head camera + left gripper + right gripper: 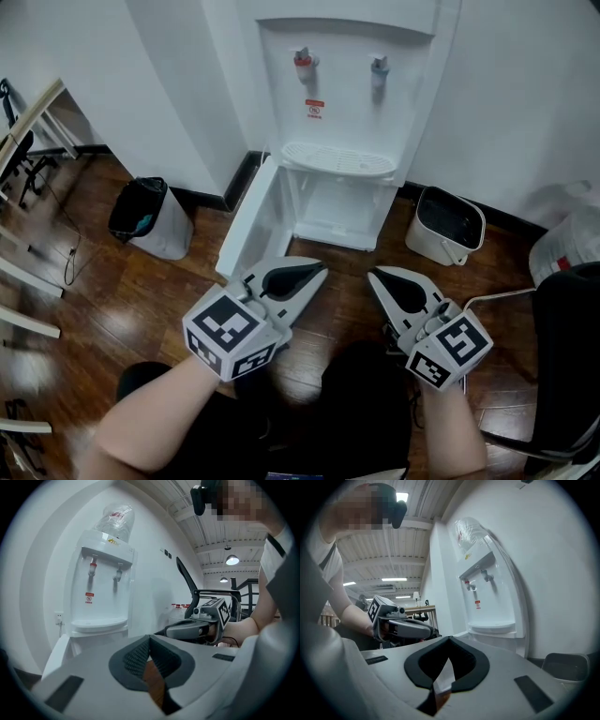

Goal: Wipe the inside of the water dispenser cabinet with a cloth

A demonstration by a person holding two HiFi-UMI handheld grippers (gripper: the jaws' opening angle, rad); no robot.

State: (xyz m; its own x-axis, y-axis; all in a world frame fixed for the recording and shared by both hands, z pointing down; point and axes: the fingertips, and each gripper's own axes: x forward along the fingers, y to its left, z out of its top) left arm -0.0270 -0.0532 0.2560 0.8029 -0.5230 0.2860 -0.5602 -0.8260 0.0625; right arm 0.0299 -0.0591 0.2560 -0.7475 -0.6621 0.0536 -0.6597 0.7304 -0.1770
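Note:
A white water dispenser stands against the wall, with a red tap and a blue tap above its drip tray. Its lower cabinet is open and looks white inside, and the door swings out to the left. My left gripper and right gripper hover side by side above the wooden floor, a little in front of the cabinet. Both point at it with jaws shut and nothing between them. The dispenser also shows in the left gripper view, with the right gripper beside it. No cloth shows in any view.
A bin lined with a black bag stands left of the door. A small white container sits right of the dispenser, with a water bottle beyond it. A black chair stands at the right, and wooden furniture legs at the left.

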